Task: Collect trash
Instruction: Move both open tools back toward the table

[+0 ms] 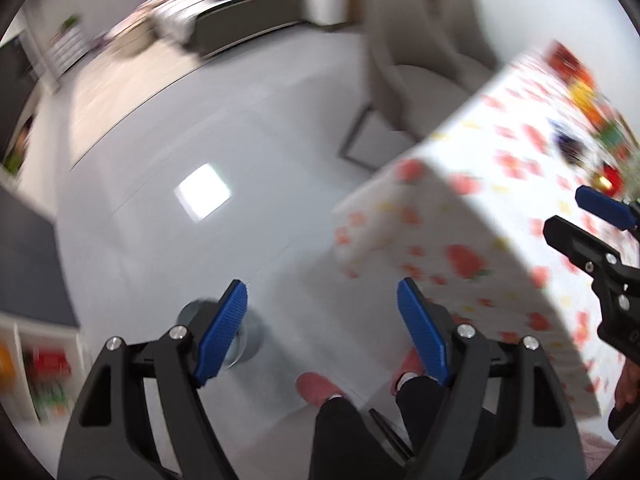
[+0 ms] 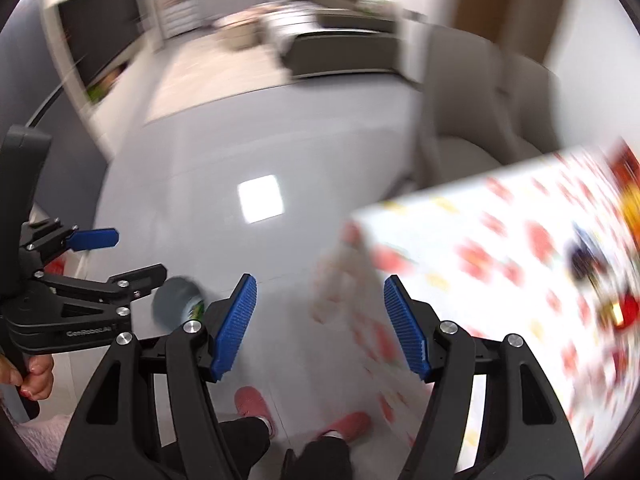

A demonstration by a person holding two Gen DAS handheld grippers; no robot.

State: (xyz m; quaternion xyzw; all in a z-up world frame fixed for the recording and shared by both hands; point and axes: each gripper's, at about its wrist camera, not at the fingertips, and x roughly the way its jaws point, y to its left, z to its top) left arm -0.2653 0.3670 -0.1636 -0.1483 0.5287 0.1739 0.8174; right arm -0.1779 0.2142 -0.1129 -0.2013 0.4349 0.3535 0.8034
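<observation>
Both views are motion-blurred. My left gripper point(image 1: 322, 330) is open and empty, held over the grey floor beside the table corner. My right gripper point(image 2: 320, 326) is open and empty too, just left of the table's edge. A small grey bin point(image 1: 218, 334) stands on the floor behind my left finger; it also shows in the right wrist view point(image 2: 176, 306) with something green inside. Blurred colourful items point(image 1: 584, 92) lie on the far part of the floral tablecloth point(image 1: 500, 200); a red one point(image 2: 628, 308) and a dark one point(image 2: 584, 256) show in the right wrist view.
Beige chairs point(image 1: 420, 68) stand at the table's far side. A sofa point(image 2: 344, 44) and a rug lie farther back. White shelves point(image 1: 44, 368) with coloured items are at the left. The person's pink slippers point(image 1: 316, 388) are on the floor below the grippers.
</observation>
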